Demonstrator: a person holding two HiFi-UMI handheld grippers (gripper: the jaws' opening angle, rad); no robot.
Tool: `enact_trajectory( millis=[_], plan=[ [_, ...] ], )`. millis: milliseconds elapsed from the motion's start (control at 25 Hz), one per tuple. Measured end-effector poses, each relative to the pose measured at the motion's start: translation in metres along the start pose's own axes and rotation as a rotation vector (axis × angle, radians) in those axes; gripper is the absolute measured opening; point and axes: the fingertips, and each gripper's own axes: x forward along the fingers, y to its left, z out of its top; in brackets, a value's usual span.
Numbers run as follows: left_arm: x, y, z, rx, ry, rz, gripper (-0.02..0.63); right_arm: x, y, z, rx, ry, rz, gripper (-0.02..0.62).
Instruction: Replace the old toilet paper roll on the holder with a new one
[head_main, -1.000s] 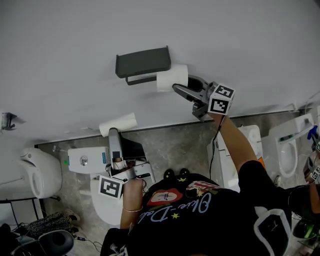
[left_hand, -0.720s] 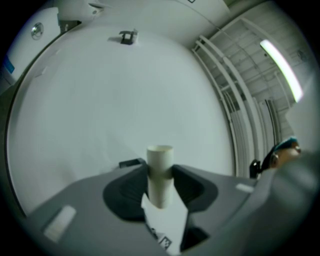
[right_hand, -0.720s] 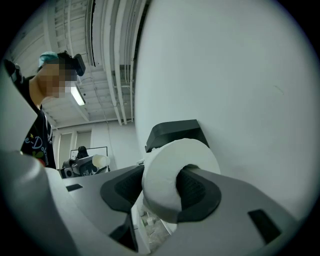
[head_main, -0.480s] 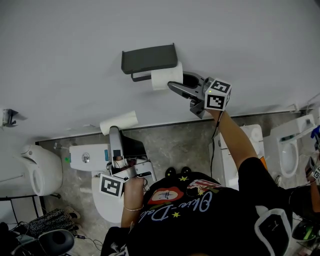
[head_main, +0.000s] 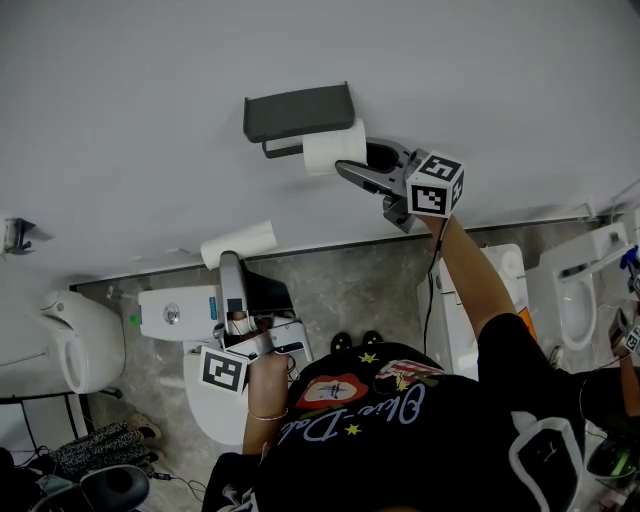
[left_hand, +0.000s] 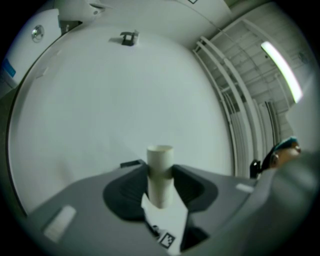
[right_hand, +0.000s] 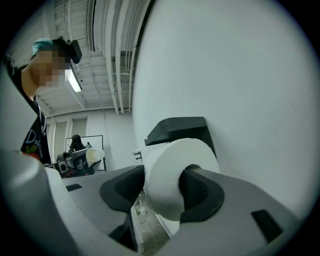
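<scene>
Our right tongs (head_main: 358, 162) clamp the new roll (head_main: 333, 152), our left tongs (left_hand: 160, 184) the cardboard tube (left_hand: 160, 162); tilted, that roll could miss the holder (head_main: 297, 108).

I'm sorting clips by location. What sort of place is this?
Likely a bathroom, or a toilet showroom or test area: a wall-mounted toilet paper holder with a toilet paper roll held up to it, and several toilets close together below.

shirt (head_main: 350, 412): white cursive print, illegible | left tool (head_main: 232, 262), right tool (head_main: 362, 162): square code markers
</scene>
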Motion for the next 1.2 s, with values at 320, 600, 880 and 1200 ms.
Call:
enact_trajectory(
  millis=[320,600,880,1200],
  plan=[
    [-0.003,0.004,0.001,-0.007,0.007,0.000,0.147,-0.001,-0.003,-0.001,0.021,0.028,-0.009,0.210],
    [-0.004,0.001,0.004,-0.013,0.008,-0.005,0.147,-0.002,0.000,0.001,-0.003,0.056,-0.024,0.213],
    [-0.001,0.005,0.000,-0.019,0.012,0.002,0.147,-0.002,-0.012,-0.007,-0.034,0.129,-0.049,0.238],
    [-0.001,0.006,0.000,-0.022,0.018,0.004,0.147,-0.006,-0.015,-0.006,-0.076,0.155,-0.082,0.254]
  ],
)
